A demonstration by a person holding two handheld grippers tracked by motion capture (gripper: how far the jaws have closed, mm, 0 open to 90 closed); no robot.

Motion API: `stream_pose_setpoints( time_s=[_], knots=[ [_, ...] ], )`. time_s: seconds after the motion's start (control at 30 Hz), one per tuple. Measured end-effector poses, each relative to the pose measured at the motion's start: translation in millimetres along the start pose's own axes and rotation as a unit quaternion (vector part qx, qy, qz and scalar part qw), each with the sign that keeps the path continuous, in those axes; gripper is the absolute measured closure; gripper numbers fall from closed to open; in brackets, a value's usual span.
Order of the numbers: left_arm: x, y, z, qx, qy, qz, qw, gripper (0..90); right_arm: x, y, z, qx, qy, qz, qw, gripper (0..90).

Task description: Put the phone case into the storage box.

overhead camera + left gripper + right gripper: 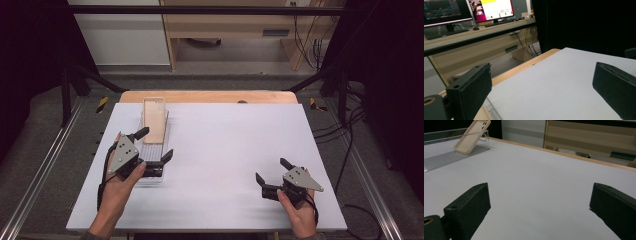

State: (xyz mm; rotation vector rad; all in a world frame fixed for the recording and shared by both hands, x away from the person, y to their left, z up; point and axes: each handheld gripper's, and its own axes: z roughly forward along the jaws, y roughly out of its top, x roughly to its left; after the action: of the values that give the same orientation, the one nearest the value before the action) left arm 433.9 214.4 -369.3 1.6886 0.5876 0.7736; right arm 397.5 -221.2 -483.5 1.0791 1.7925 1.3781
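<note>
The left gripper (155,143) hovers over the near end of the clear stand (150,150), jaws spread wide and holding nothing. The phone case (154,120) leans on the stand's far end, just beyond that gripper. The right gripper (272,175), well apart from the stand, also gapes wide, empty above the table (225,140).

Grey floor (235,82), wooden desk (235,25) beyond table, monitors (491,10) on it, black curtains probably flanking.
</note>
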Motion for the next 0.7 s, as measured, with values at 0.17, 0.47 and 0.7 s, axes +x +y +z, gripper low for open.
stream_pose_setpoints(
  time_s=[0.17, 0.47, 0.7],
  knots=[
    [7.0, -1.0, -9.0, -0.006, 0.009, -0.008, 0.9999, 2.1, 0.1, -0.1, 0.2, 0.000, 0.000, -0.001, 1.0000, 3.1],
    [16.6, -3.6, -24.3, -0.014, 0.025, -0.016, 0.9995, 2.1, 0.1, -0.2, 0.3, 0.001, -0.001, -0.001, 1.0000, 3.1],
    [23.2, -7.2, -35.0, -0.018, 0.035, -0.020, 0.9990, 2.1, 0.3, -0.2, 0.5, 0.002, -0.001, -0.002, 1.0000, 3.1]
  ],
)
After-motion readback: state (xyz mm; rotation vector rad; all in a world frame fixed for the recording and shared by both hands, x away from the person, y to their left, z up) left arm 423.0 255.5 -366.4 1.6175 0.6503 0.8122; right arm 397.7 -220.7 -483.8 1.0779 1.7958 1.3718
